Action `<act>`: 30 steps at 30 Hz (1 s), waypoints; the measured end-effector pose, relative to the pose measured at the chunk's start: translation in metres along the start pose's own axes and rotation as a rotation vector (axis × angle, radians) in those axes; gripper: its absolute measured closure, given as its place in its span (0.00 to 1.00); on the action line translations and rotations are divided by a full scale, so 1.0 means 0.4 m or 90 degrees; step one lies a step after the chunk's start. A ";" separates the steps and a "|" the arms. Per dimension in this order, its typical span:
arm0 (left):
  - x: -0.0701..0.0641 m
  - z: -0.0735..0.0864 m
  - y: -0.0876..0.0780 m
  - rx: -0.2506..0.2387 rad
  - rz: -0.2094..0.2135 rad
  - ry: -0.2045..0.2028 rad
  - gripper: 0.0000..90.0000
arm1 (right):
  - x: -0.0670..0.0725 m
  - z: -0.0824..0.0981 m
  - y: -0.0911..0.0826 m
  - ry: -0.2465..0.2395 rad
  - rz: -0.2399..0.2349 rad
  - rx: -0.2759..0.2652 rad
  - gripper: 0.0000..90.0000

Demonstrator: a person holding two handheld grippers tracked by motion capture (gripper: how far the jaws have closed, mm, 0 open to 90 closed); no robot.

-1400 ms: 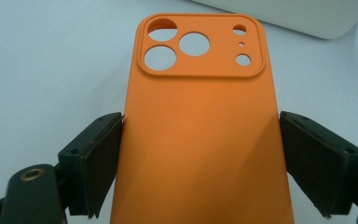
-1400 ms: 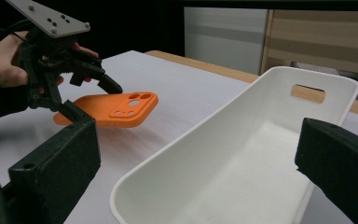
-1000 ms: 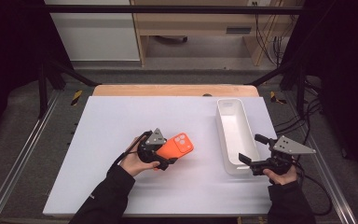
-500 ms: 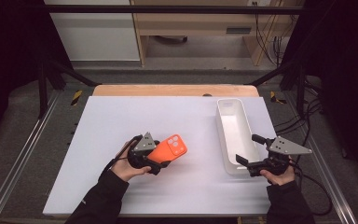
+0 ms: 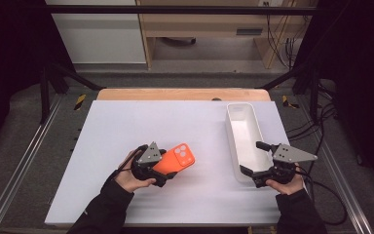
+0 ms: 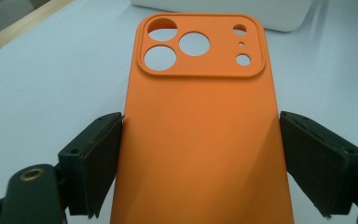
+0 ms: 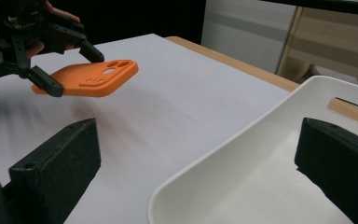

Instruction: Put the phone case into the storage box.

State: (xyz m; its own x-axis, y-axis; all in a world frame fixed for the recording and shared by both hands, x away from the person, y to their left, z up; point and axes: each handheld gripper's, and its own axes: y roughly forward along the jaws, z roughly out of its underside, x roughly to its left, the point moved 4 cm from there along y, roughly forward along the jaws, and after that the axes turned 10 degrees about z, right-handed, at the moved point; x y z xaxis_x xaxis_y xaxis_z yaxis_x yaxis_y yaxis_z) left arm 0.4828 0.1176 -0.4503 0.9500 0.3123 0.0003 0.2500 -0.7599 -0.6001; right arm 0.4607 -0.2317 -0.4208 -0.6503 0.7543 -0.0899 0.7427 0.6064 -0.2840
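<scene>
An orange phone case (image 5: 179, 157) (image 6: 200, 88) with camera cut-outs is held a little above the white table (image 5: 126, 126), tilted. My left gripper (image 5: 166, 165) (image 6: 200, 126) is shut on its two long sides; it is also seen across the table in the right gripper view (image 7: 72, 70), holding the case (image 7: 98, 77). My right gripper (image 5: 251, 158) (image 7: 200, 140) stands open at the near end of the long white bin (image 5: 231, 131) (image 7: 270, 172). One jaw is outside the bin's wall, the other over its inside, and neither pad touches it.
The bin lies lengthwise along the table's right side and looks empty. A wooden strip (image 5: 182, 94) runs along the far edge. Dark frame rails and cables flank the table.
My left hand has carried the orange case a little to the left and nearer the front edge. The right gripper has stayed at the bin's near end.
</scene>
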 end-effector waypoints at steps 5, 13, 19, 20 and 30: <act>-0.009 -0.006 -0.005 -0.003 0.003 0.010 0.17 | 0.016 -0.005 0.007 -0.016 -0.008 0.009 0.00; -0.024 -0.018 -0.007 -0.005 0.008 0.028 0.17 | 0.041 -0.010 0.022 -0.043 -0.020 0.021 0.00; -0.035 -0.028 -0.004 -0.001 0.014 0.041 0.17 | 0.062 -0.015 0.033 -0.062 -0.035 0.029 0.00; -0.036 -0.029 -0.004 -0.001 0.014 0.043 0.17 | 0.066 -0.016 0.035 -0.067 -0.036 0.031 0.00; -0.052 -0.041 -0.004 0.003 0.025 0.065 0.17 | 0.100 -0.021 0.051 -0.112 -0.050 0.044 0.00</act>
State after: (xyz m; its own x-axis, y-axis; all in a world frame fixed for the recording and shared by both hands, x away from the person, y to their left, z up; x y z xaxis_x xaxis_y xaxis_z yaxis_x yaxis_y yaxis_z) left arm 0.4658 0.1030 -0.4361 0.9733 0.2220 0.0588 0.2117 -0.7680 -0.6044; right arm 0.4512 -0.1870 -0.4221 -0.7283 0.6460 -0.2286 0.6797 0.6385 -0.3610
